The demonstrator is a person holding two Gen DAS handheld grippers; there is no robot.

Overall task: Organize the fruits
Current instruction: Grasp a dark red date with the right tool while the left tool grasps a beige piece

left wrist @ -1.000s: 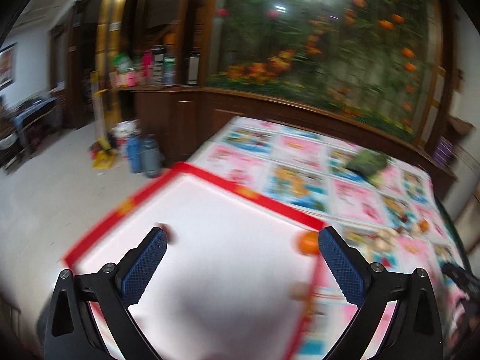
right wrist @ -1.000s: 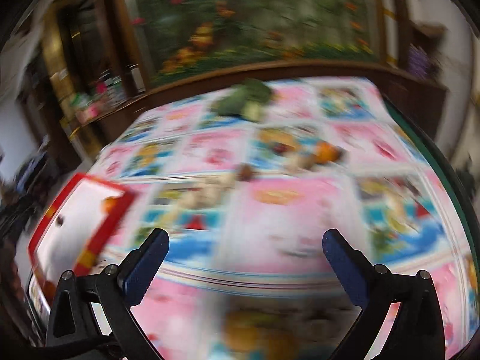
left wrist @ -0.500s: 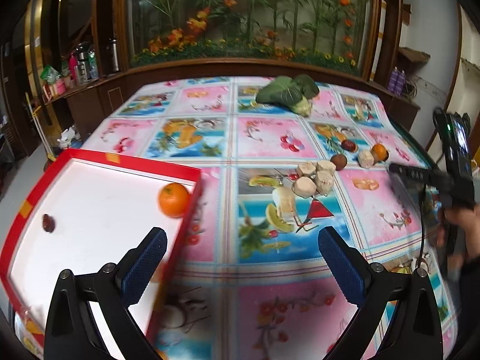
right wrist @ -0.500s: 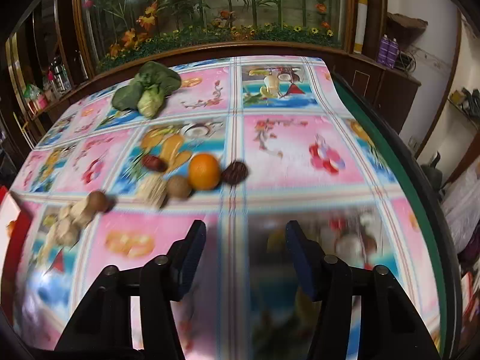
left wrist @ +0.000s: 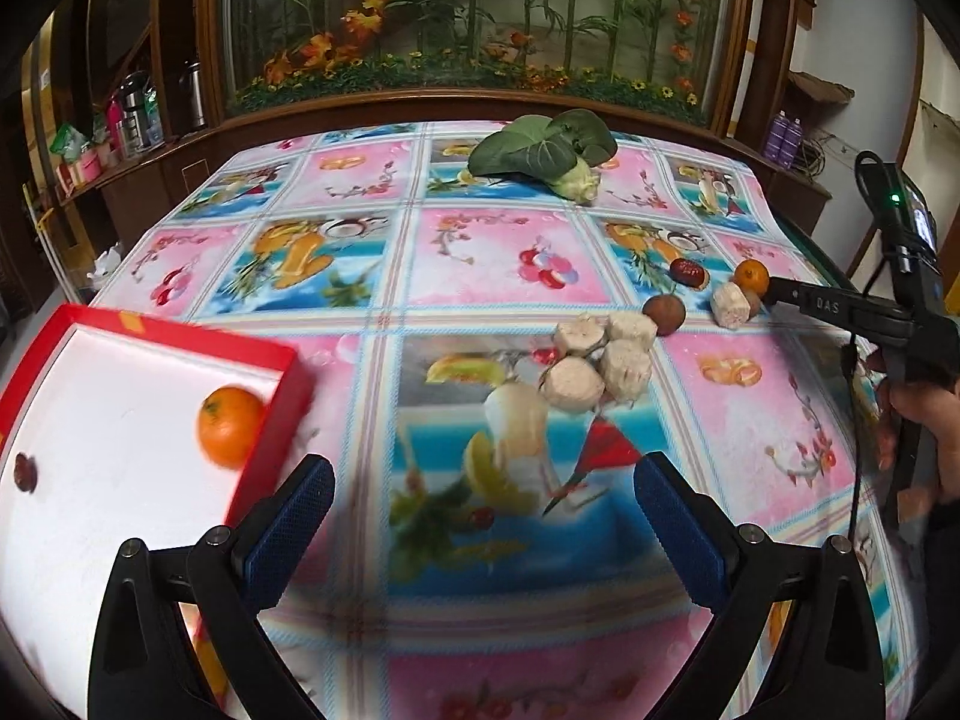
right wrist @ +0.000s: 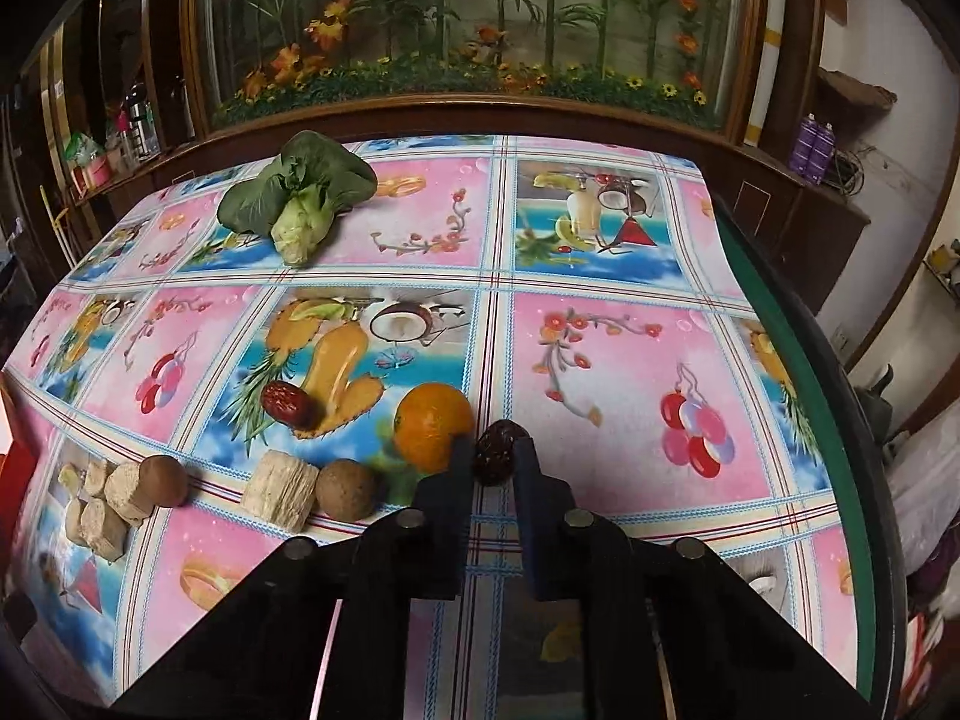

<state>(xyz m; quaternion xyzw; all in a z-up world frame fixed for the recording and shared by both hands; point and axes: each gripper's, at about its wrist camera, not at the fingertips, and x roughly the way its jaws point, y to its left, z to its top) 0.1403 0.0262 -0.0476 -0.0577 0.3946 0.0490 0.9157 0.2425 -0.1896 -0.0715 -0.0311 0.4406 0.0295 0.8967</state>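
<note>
Right gripper (right wrist: 493,461) jaws just closed, clenched on a dark date (right wrist: 495,457) beside the orange (right wrist: 433,433), left gripper (left wrist: 483,519) jaws spread wide above the fruit-print tablecloth (left wrist: 492,252), red tray (left wrist: 264,354) left of it, planted glass case (left wrist: 480,18) behind.

Orange (left wrist: 229,425) in red tray (left wrist: 180,338), left fingers (left wrist: 290,528) spread.

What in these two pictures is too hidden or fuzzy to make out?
- Left wrist view: the red tray runs off the left edge, so its far side is unseen; the near tablecloth print is blurred.
- Left wrist view: the small dark fruit in the tray is too small to name.
- Right wrist view: the right tool covers the sides of the dark fruit it pinches.
</note>
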